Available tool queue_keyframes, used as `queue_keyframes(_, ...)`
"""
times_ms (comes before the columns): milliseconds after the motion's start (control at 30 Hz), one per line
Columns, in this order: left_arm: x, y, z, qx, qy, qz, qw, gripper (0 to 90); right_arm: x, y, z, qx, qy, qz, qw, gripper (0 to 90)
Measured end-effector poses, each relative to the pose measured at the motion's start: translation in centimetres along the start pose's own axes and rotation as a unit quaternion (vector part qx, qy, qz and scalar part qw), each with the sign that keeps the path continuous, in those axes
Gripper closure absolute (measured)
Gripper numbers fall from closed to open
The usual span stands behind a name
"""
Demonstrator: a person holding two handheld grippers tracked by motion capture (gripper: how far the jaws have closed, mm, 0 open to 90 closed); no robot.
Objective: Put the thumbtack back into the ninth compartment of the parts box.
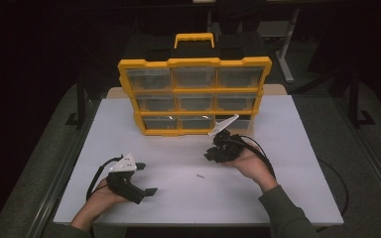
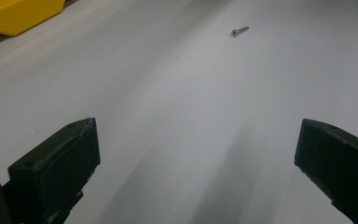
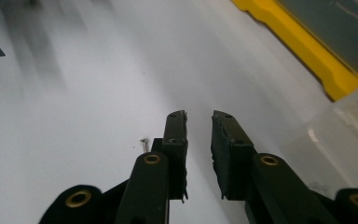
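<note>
On the white desk (image 1: 287, 148) a yellow drawer organizer (image 1: 194, 96) stands upright with no legible label, the left gripper (image 1: 146, 179) rests with jaws wide open, the right gripper (image 1: 209, 154) shows jaws slightly parted and empty, and a small screw (image 1: 200, 175) lies between them.

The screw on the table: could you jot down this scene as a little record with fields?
screw: lies alone on the white table, between the two grippers
left gripper: jaws wide open, nothing between them
right gripper: jaws a narrow gap apart, nothing between them, screw just beside them
yellow organiser: stands upright at the back, clear drawers
</note>
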State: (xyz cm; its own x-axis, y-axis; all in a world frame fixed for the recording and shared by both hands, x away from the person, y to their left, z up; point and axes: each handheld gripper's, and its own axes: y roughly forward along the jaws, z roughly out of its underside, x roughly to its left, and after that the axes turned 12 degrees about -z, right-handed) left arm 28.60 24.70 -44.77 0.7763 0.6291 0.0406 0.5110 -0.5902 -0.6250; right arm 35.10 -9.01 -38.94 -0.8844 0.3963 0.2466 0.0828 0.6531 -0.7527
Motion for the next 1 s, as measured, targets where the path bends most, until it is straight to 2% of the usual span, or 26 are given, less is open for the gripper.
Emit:
queue_keyframes(200, 0.0, 0.0, 0.0, 0.000, -0.005, -0.003, 1.0000, 0.0, 0.4, 0.9, 0.4, 0.005, -0.006, -0.003, 1.0000, 71.1)
queue_keyframes(333, 0.0, -0.1, 0.0, -0.001, -0.007, -0.004, 1.0000, 0.0, 0.7, 1.6, 0.8, 0.008, -0.018, -0.010, 0.9997, 71.1)
queue_keyframes(667, 0.1, 0.0, 0.0, 0.002, -0.014, -0.007, 0.9999, 0.0, 1.3, 4.2, 1.5, 0.031, -0.021, -0.031, 0.9988, 71.2)
queue_keyframes(1000, 0.0, 0.1, 0.0, 0.001, -0.011, -0.009, 0.9999, 0.0, 1.6, 5.6, 1.6, 0.044, -0.027, -0.038, 0.9980, 74.8)
